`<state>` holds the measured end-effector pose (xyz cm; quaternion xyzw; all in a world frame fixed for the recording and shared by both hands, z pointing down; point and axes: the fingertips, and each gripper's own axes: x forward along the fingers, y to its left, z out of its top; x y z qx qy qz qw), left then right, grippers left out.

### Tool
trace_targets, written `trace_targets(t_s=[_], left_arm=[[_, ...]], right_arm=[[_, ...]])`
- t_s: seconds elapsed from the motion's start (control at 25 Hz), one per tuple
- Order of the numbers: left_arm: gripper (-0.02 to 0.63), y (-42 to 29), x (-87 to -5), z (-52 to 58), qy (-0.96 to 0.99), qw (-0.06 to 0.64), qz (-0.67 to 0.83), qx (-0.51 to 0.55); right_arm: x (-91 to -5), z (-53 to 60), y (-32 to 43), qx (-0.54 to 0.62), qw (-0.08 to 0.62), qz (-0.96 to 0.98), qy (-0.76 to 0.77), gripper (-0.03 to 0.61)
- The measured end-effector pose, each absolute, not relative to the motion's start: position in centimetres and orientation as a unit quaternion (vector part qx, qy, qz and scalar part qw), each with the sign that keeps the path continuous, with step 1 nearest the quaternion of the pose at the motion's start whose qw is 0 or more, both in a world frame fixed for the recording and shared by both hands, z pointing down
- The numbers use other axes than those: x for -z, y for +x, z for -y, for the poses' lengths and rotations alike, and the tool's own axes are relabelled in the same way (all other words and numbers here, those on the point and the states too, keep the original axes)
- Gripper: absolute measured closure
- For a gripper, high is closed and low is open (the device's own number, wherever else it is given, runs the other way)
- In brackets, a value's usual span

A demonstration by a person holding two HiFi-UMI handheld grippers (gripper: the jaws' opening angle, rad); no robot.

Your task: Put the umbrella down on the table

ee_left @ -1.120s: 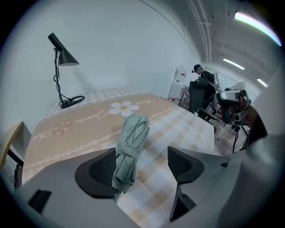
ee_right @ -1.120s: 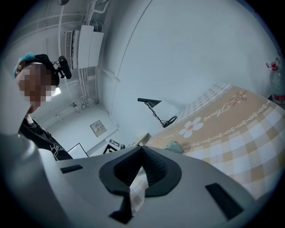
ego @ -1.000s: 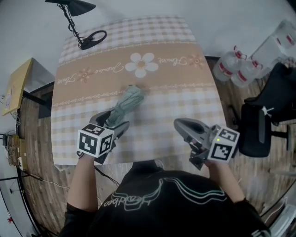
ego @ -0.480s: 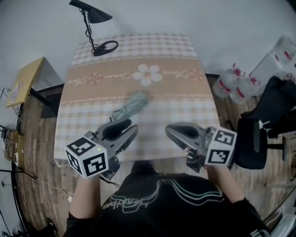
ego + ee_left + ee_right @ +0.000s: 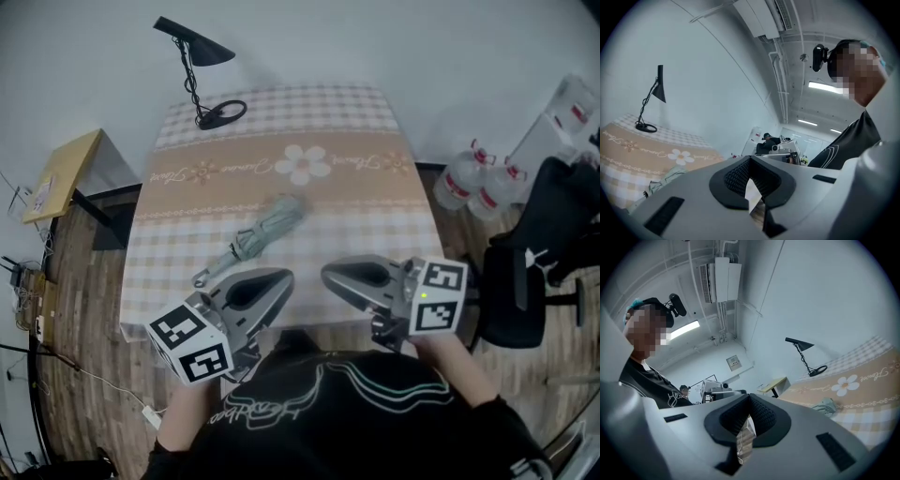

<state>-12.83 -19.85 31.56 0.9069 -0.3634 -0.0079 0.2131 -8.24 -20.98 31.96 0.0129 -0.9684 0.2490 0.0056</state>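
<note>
Left gripper (image 5: 281, 277) raised, fingers (image 5: 737, 177) just closed | umbrella (image 5: 258, 236) on table (image 5: 370, 225) | script (image 5: 248, 169) illegible

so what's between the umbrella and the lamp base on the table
Nothing stands there. In the head view only bare tablecloth, with its printed tan band, lies between the folded umbrella and the lamp base.

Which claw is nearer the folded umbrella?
Left. In the head view the left claw hangs just below the umbrella; the right claw is farther off, to its lower right.

My left gripper (image 5: 750, 171) has just closed, jaws together, empty — beyond, the umbrella (image 5: 665, 177) lies on the desk (image 5: 623, 152).
</note>
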Motion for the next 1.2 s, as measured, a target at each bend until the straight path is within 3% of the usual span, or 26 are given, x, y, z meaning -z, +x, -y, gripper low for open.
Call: trace_targets(t_s=[1.2], left_arm=[[0.617,-13.6,-31.7,19.5,0.903,0.2,0.381,0.005]], right_arm=[[-31.7,21.5,-7.5,-0.246,-0.004,0.969,0.027,0.568]])
